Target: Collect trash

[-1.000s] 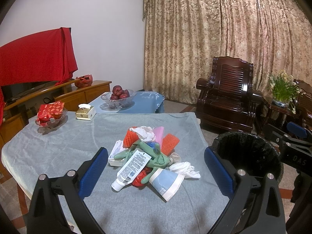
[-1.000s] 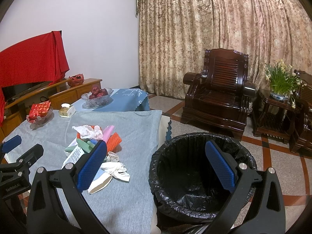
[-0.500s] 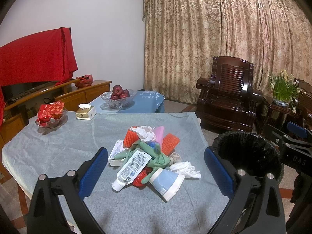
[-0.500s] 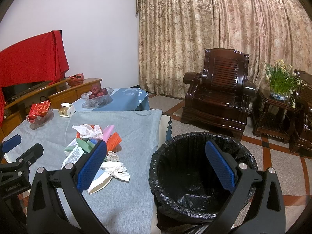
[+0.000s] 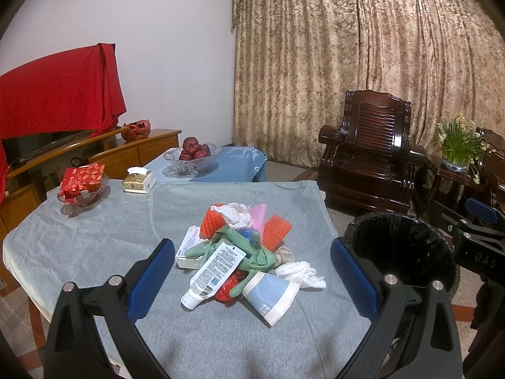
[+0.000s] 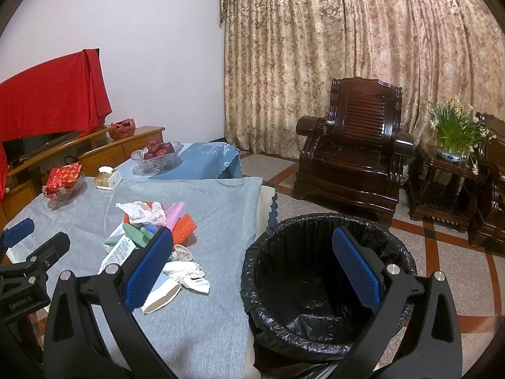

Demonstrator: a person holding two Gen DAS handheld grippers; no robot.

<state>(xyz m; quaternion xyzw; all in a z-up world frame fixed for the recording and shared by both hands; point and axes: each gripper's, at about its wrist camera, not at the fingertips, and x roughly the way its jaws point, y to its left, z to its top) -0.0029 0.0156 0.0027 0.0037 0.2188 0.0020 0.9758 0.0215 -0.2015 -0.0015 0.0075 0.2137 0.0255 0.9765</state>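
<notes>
My left gripper [image 5: 252,276], fingers spread wide, empty, hovers facing the trash pile [image 5: 243,249] on the grey tablecloth [image 5: 94,243]; my right gripper [image 6: 252,268], equally spread, empty, hangs above the black-lined bin [image 6: 318,284] beside the table.

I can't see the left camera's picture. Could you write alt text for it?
A pile of trash (tube, paper cup, tissues, orange mesh) lies on a grey-clothed table, framed by the open left gripper with blue pads. A black-lined bin stands at the table's right, beside the right gripper; behind are curtains and a wooden armchair.
</notes>
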